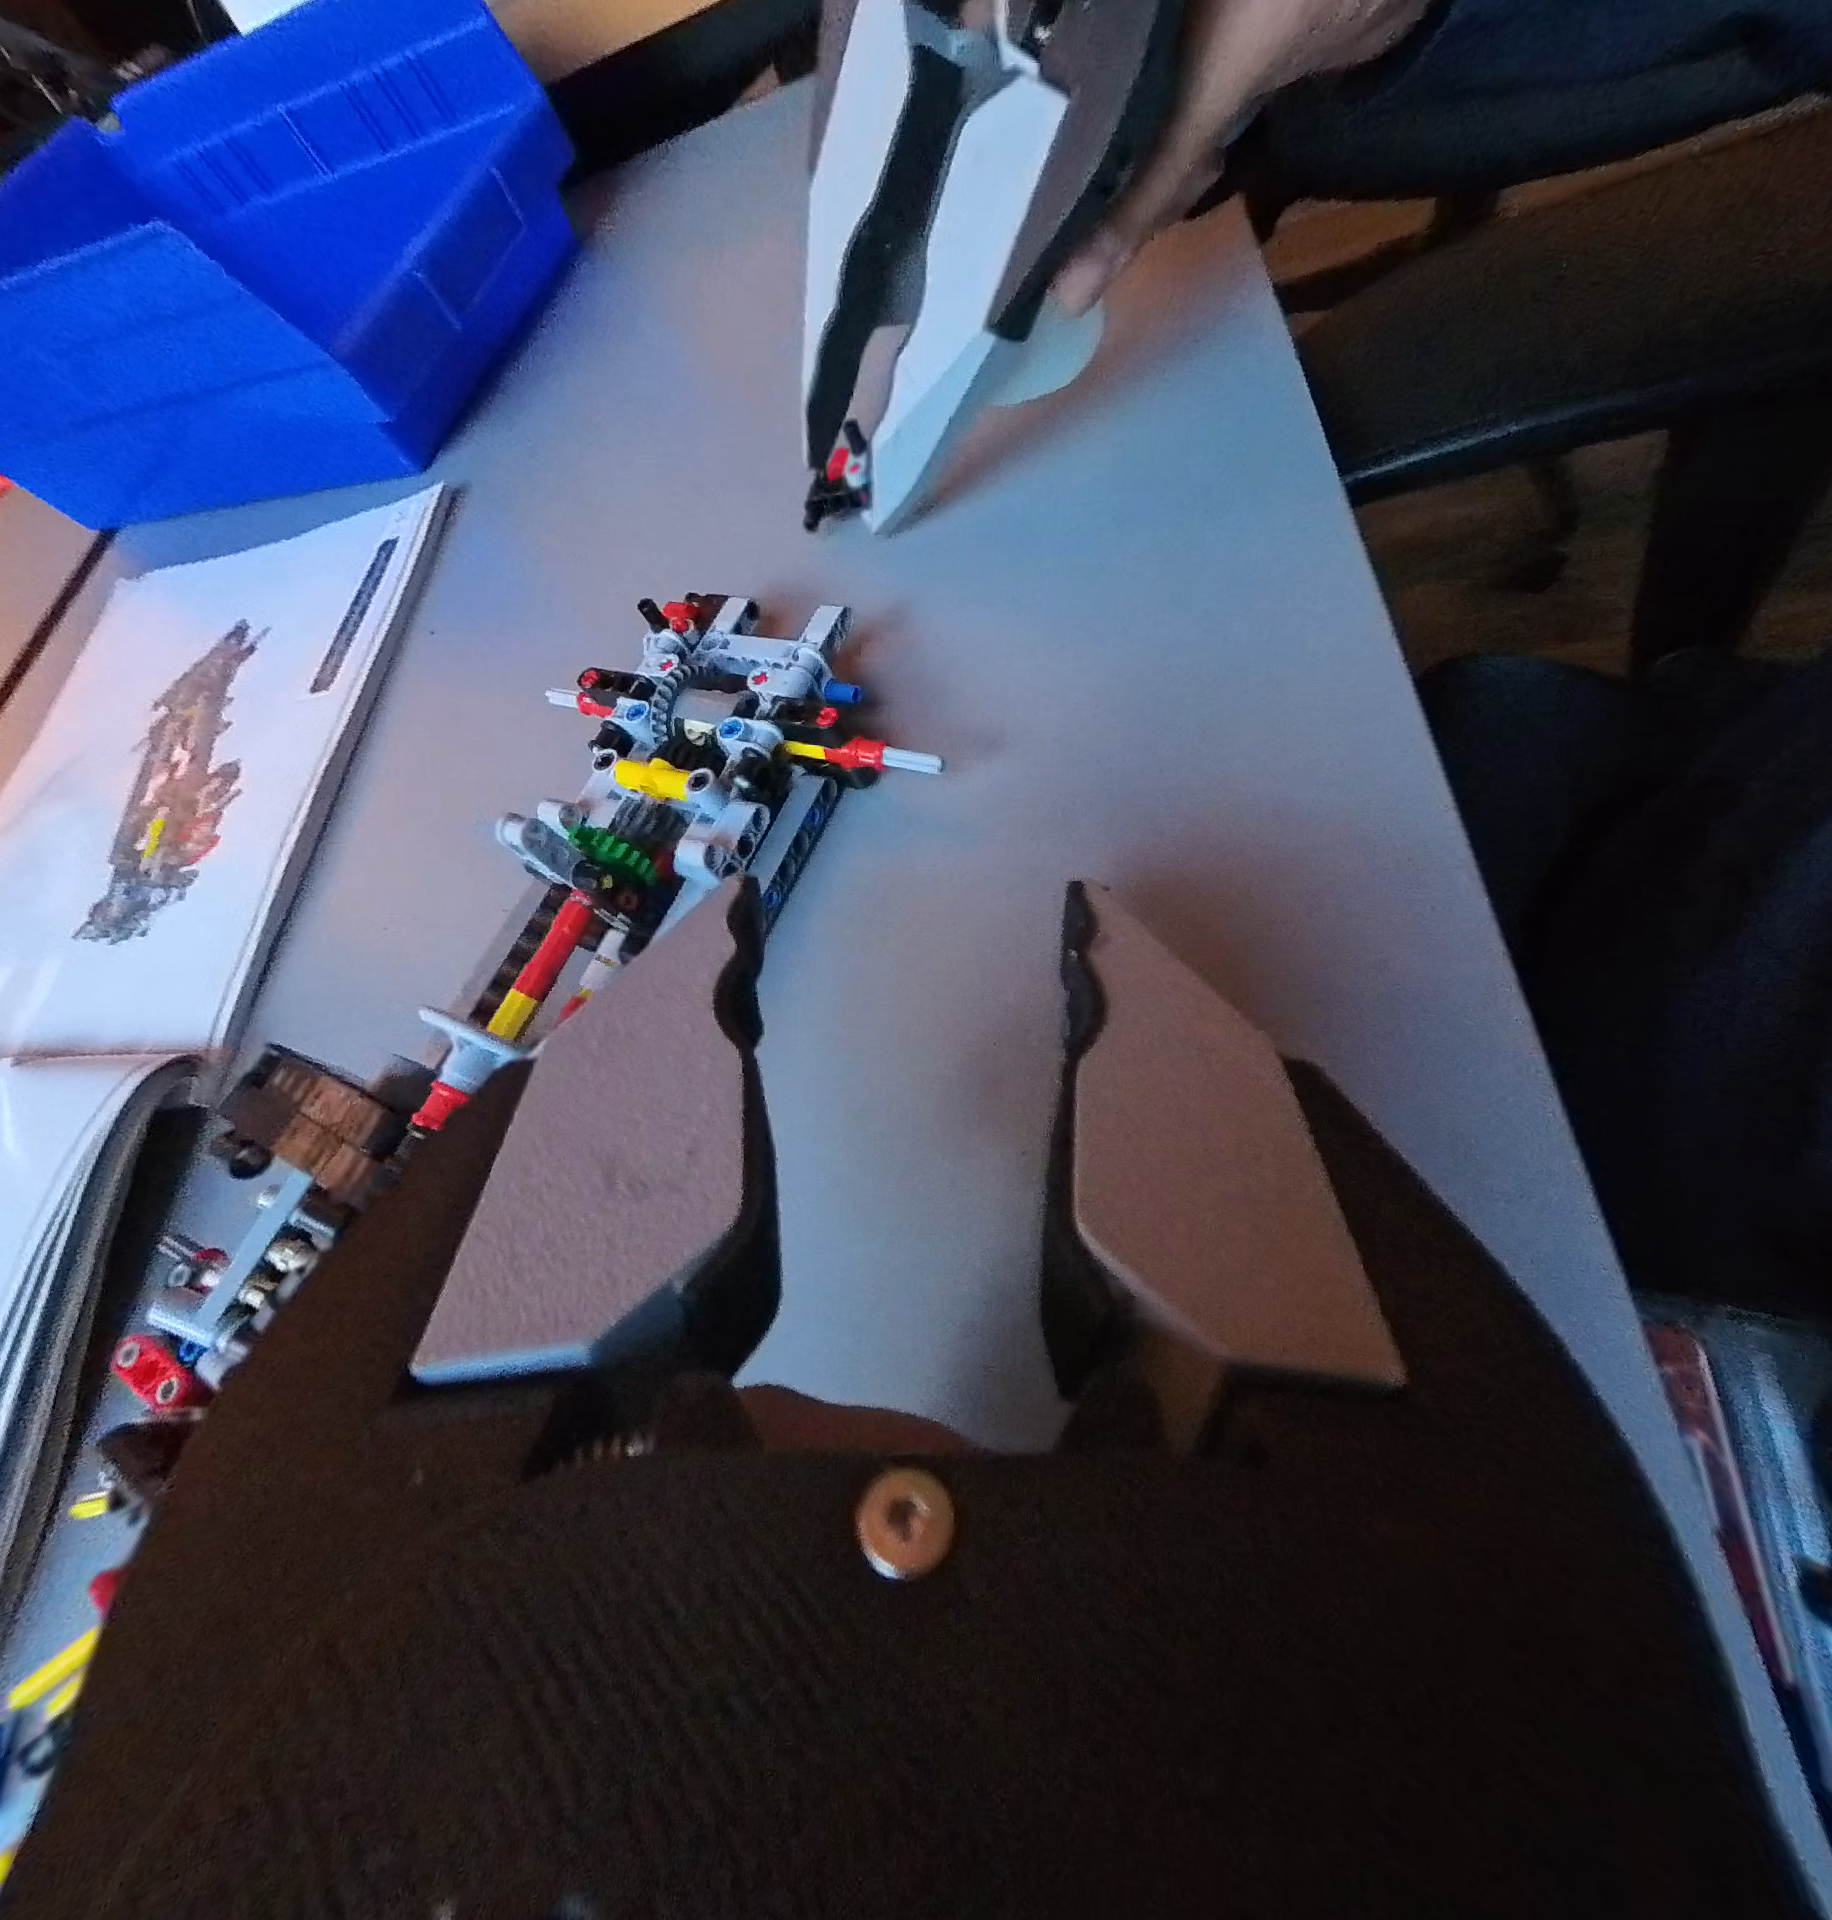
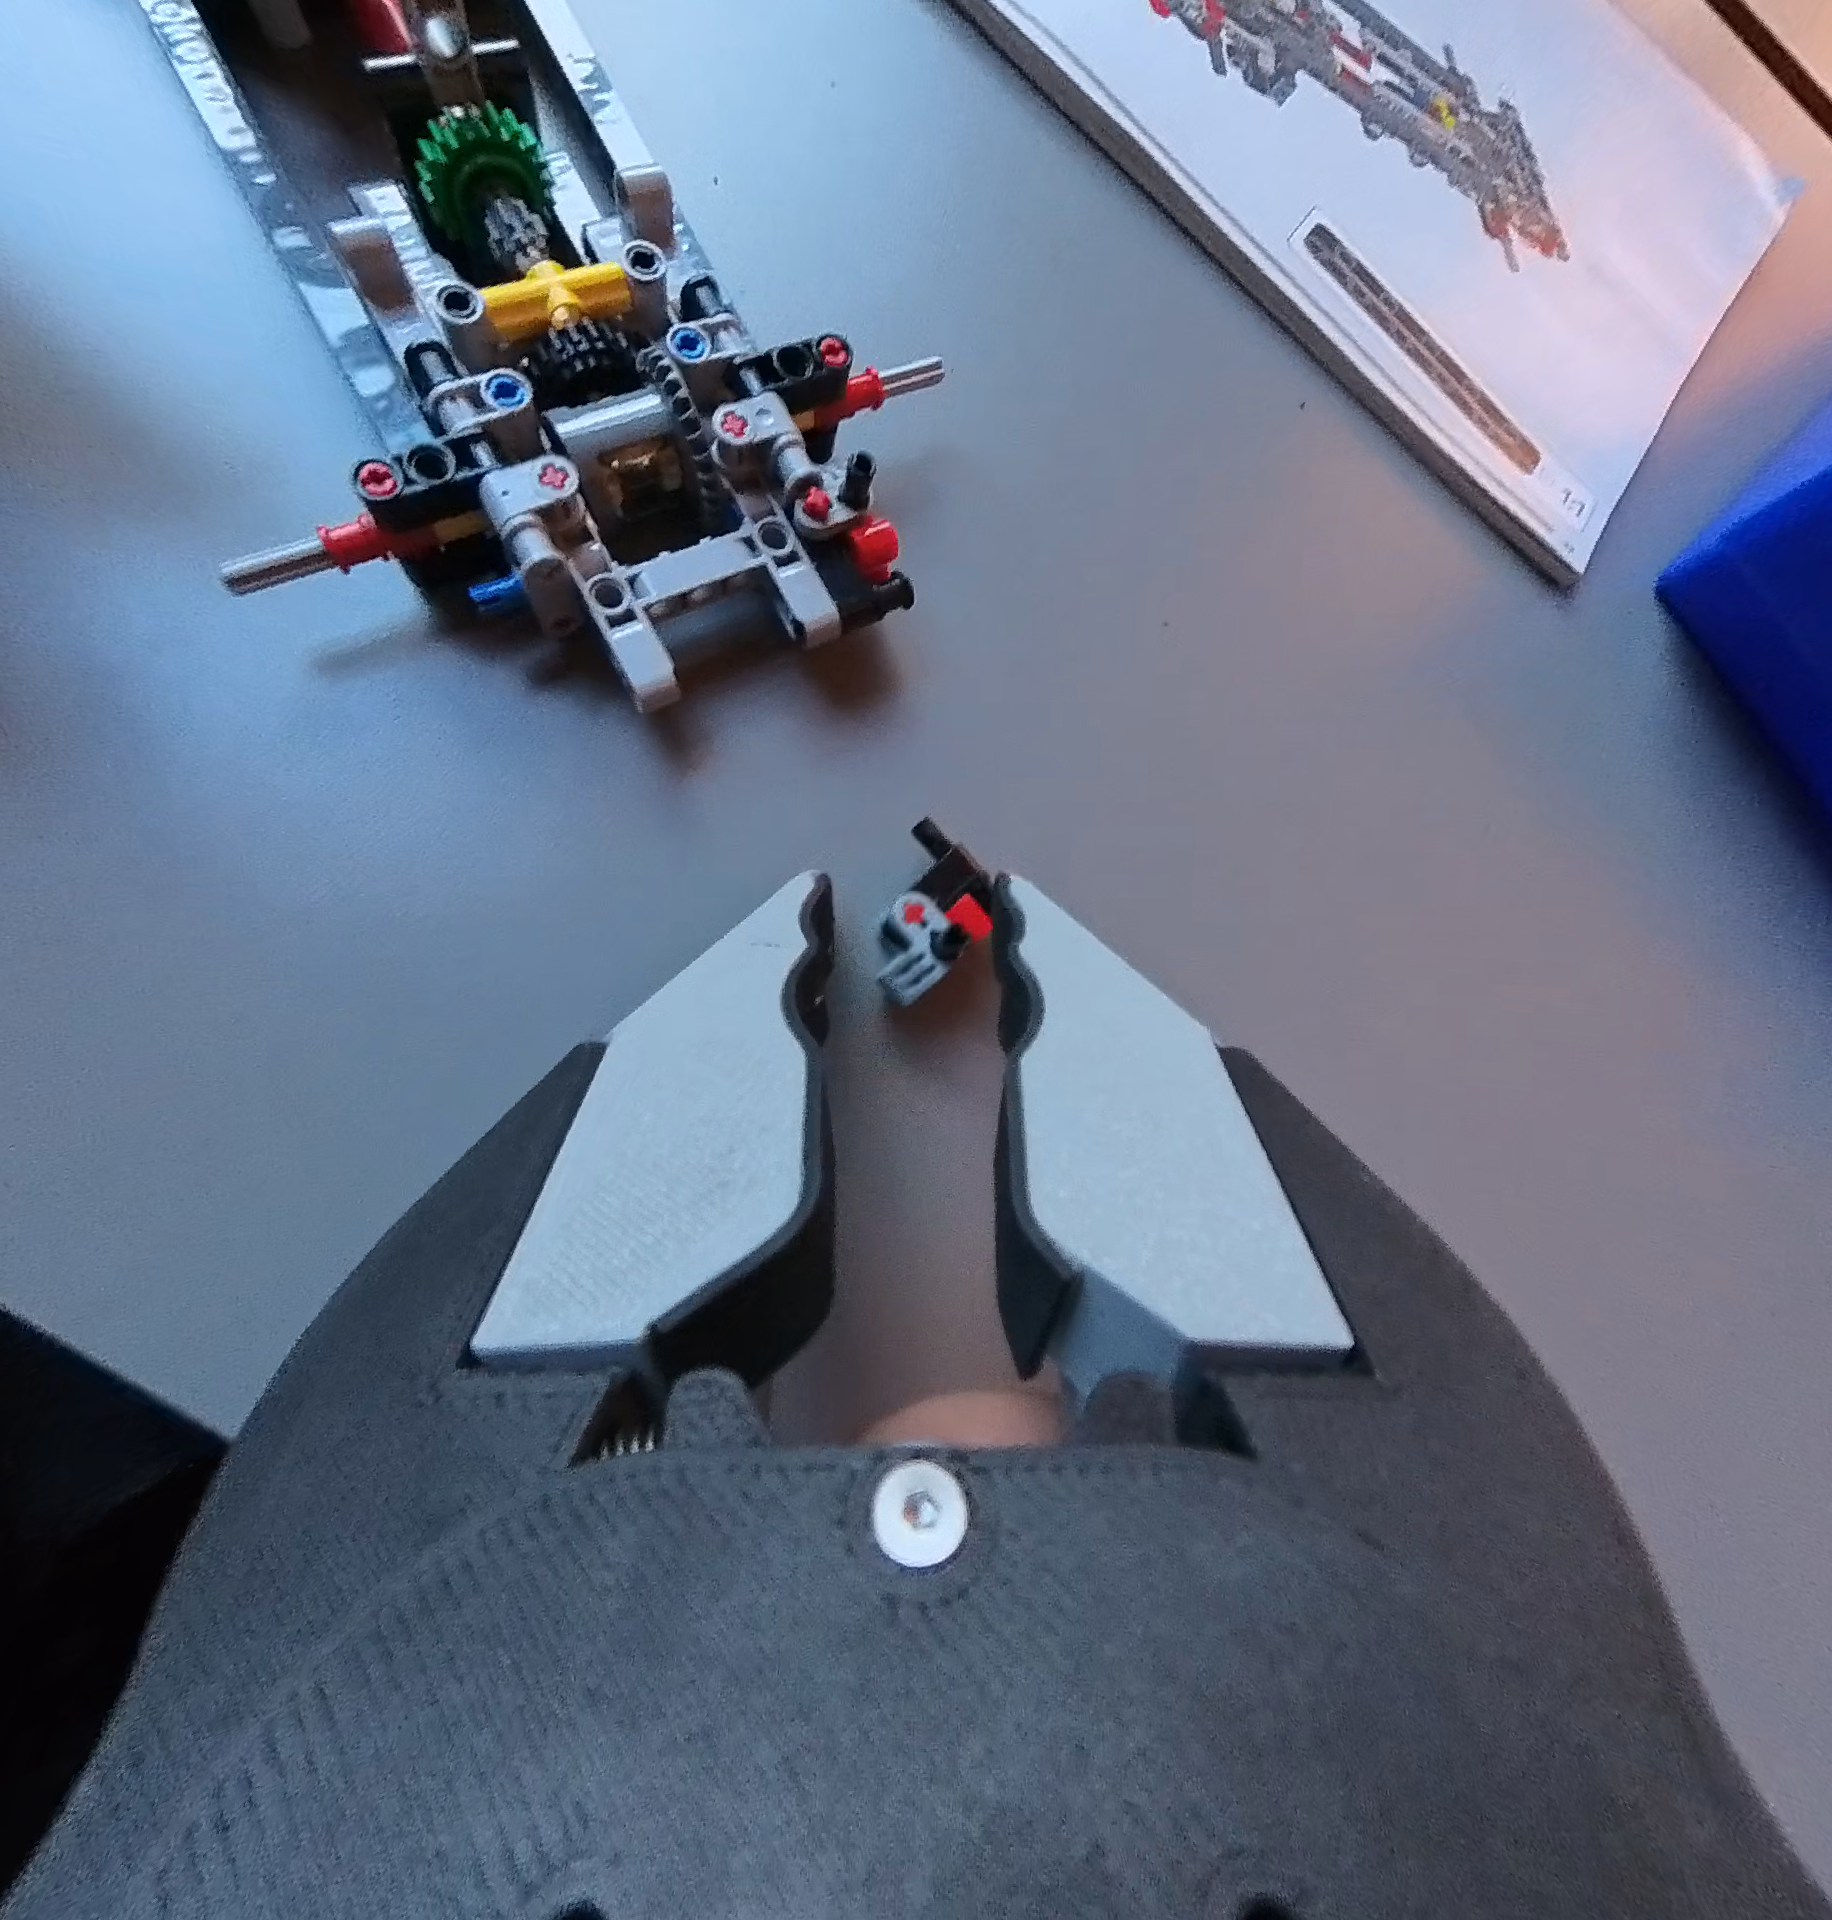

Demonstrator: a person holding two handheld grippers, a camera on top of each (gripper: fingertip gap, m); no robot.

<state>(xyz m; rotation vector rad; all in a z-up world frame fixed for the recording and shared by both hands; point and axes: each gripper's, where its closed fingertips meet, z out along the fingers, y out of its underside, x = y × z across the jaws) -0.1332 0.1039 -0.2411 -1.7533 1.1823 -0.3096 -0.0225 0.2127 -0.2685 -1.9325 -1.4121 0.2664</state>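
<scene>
Grey table [image 2: 1307, 790]: small brick piece [image 2: 927, 925] between right tool's [image 2: 912, 935] parted fingers.

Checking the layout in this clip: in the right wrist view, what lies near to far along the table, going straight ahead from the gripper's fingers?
right gripper, jaws apart → small grey, red and black brick piece between the fingertips, clear of the left pad → bare grey table → multicoloured brick chassis.

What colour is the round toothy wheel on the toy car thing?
The gear is green. It shows best in the right wrist view, near the top.
</scene>
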